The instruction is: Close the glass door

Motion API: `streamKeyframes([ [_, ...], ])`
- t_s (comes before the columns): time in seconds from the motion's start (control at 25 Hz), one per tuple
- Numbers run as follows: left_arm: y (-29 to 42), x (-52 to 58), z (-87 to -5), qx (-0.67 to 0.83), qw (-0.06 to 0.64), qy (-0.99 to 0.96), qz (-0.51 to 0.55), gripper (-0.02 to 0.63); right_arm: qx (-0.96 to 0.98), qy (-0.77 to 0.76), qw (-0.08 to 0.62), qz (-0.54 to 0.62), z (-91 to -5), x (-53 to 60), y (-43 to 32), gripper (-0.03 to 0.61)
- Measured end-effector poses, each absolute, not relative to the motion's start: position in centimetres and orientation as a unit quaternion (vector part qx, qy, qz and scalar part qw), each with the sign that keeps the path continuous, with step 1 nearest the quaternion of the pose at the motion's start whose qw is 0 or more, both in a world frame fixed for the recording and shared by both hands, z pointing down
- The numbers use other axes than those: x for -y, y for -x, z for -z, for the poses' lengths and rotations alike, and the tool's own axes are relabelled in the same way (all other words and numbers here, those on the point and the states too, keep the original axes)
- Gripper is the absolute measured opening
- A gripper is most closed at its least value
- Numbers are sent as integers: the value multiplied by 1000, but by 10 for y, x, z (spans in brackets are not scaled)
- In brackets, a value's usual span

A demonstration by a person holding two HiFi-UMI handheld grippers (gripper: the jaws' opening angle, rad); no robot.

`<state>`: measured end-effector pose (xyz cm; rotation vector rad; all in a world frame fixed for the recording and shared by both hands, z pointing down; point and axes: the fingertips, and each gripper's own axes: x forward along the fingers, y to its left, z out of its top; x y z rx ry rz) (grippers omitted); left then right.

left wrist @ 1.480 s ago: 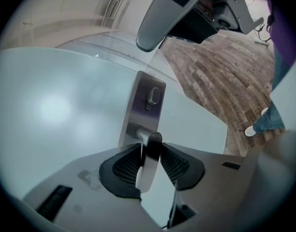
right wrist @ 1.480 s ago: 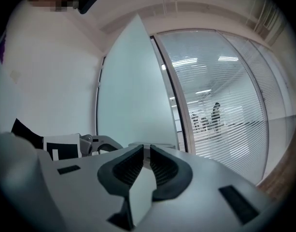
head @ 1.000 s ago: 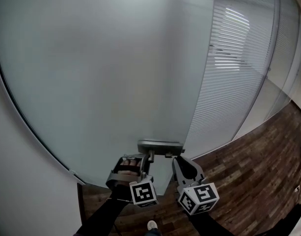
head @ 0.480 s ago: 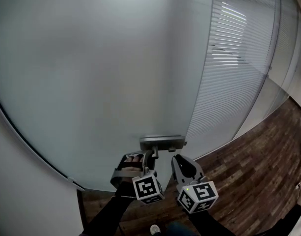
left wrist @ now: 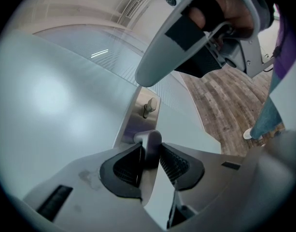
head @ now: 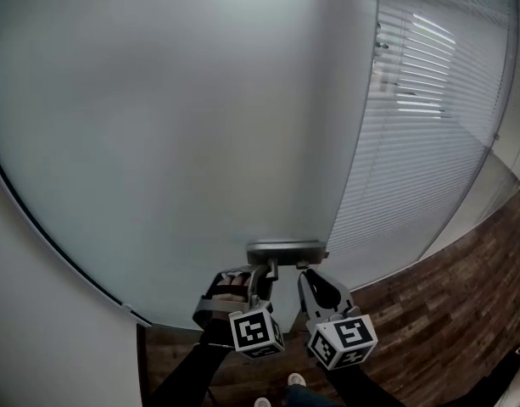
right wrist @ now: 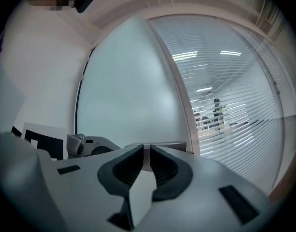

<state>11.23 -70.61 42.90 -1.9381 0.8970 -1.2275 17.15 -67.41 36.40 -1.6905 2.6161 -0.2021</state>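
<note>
The door [head: 175,125] has swung further — your left tongs [left wrist: 149,154] stay clenched on the handle [left wrist: 150,138] at 6 o'clock; right tongs [right wrist: 144,154] barely parted, empty. Closing looks underway.

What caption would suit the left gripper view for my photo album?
Left gripper clamped on the metal door handle of a frosted glass door, wooden floor beyond.
</note>
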Motion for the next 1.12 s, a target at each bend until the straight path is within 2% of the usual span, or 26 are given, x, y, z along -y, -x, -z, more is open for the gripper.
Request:
streamKeyframes([
  [0.6, -114, 761, -458, -392, 297, 718, 492, 115, -880, 470, 4, 65, -391, 728, -185, 40],
  [1.12, -111, 814, -460, -405, 270, 703, 518, 115, -877, 474, 4, 78, -392, 760, -197, 40],
])
